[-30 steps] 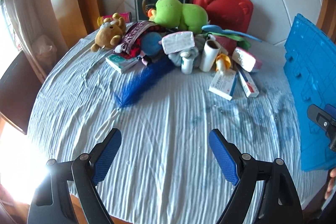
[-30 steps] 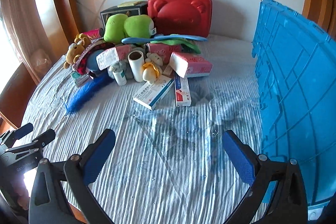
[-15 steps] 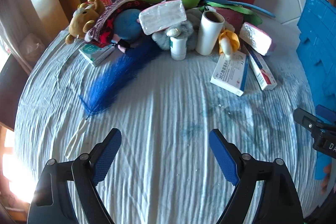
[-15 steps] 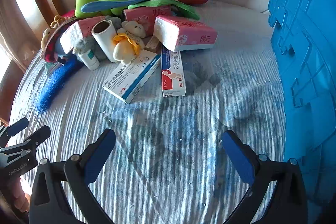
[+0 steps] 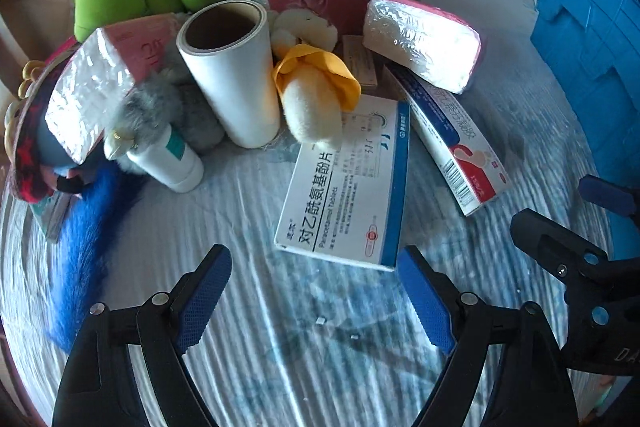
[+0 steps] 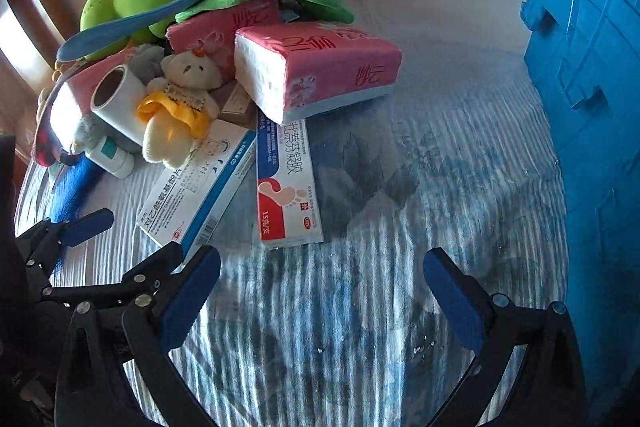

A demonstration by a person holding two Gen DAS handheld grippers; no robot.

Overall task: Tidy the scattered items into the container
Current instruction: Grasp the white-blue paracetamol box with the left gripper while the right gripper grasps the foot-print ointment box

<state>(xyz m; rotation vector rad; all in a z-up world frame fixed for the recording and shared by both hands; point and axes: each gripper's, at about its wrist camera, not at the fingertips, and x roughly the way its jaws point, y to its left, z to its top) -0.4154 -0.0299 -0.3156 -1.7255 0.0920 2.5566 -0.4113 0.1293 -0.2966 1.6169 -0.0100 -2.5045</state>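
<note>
The white and blue medicine box point(image 5: 344, 187) lies flat on the striped tablecloth point(image 5: 280, 347) in the middle of the left wrist view. It has Chinese characters and the words "Paracetamol Tablets" printed along its length. Its long axis runs from the lower centre up toward the pile, a little tilted to the right. Just beside it on the right lies the ointment box point(image 6: 286, 183), with a red foot picture and "15" on the near end; it points away from the camera.

The left gripper point(image 5: 316, 291) hovers low before the medicine box, jaws spread wide and empty. The right gripper point(image 6: 320, 291) is also spread wide and holds nothing.

The right wrist view shows the face of the small bear toy point(image 6: 180, 107) in a yellow dress; the left view shows only its back. The blue container point(image 6: 592, 107) fills the right edge of both frames. The pink tissue pack point(image 6: 316, 67) rests on the far end of the ointment box.
</note>
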